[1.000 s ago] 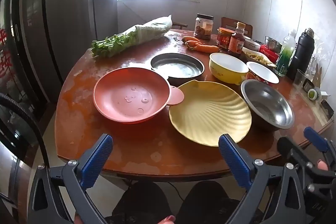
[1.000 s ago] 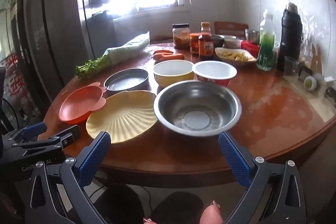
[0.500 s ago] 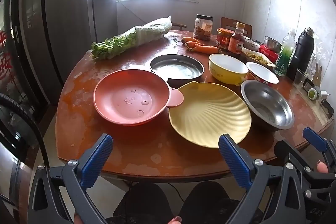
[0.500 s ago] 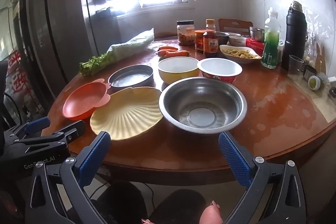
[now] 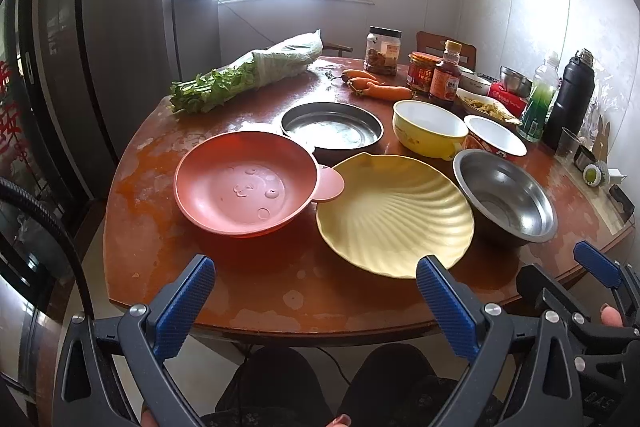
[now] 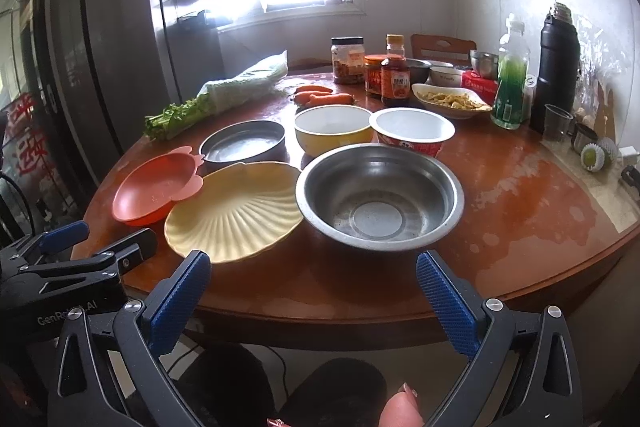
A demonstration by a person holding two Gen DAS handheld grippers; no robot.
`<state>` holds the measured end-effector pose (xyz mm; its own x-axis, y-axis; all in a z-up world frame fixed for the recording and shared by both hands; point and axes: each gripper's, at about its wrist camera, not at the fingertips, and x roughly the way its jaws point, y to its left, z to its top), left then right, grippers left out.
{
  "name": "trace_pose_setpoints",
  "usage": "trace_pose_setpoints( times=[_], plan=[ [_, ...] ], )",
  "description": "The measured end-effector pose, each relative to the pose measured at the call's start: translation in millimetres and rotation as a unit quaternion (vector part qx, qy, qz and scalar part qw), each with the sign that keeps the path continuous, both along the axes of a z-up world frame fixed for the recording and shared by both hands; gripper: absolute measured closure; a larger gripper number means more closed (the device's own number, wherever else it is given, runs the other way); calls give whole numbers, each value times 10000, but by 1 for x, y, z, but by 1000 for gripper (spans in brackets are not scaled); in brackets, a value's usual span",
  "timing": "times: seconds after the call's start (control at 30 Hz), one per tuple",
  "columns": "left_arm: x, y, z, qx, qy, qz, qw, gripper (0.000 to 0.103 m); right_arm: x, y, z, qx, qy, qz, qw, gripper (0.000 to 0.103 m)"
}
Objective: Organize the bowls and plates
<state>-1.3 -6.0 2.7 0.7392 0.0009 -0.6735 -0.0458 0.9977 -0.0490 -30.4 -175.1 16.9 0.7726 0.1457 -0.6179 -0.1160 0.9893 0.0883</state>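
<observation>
On the round wooden table (image 5: 248, 283) sit an orange plastic plate (image 5: 244, 187), a yellow shell-shaped plate (image 5: 394, 215), a steel bowl (image 5: 504, 199), a shallow steel dish (image 5: 332, 129), a yellow bowl (image 5: 428, 129) and a red-and-white bowl (image 5: 496, 143). My left gripper (image 5: 314, 293) is open and empty at the near table edge, before the orange and yellow plates. My right gripper (image 6: 314, 287) is open and empty, just before the steel bowl (image 6: 380, 197). The yellow plate (image 6: 236, 211) and orange plate (image 6: 154, 189) lie to its left.
At the back stand jars and a sauce bottle (image 5: 446, 75), carrots (image 5: 376, 87), bagged greens (image 5: 248, 75), a food dish (image 6: 450, 99), a green bottle (image 6: 510, 83) and a black flask (image 6: 558, 63). A fridge (image 6: 120, 47) stands left.
Both grippers have moved slightly forward toward the table; the dishes look a little nearer. Nothing on the table has moved.
</observation>
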Motion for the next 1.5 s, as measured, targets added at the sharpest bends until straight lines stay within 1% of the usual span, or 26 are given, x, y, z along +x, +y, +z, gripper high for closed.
trace_pose_setpoints(
  times=[0.7,1.5],
  plan=[
    [-4,-1,0,18,-29,3,10000,1,1,-1,-2,67,71,6,10000,0],
    [-4,0,2,18,-25,21,10000,1,1,-4,-3,177,36,-24,9998,0]
  ],
)
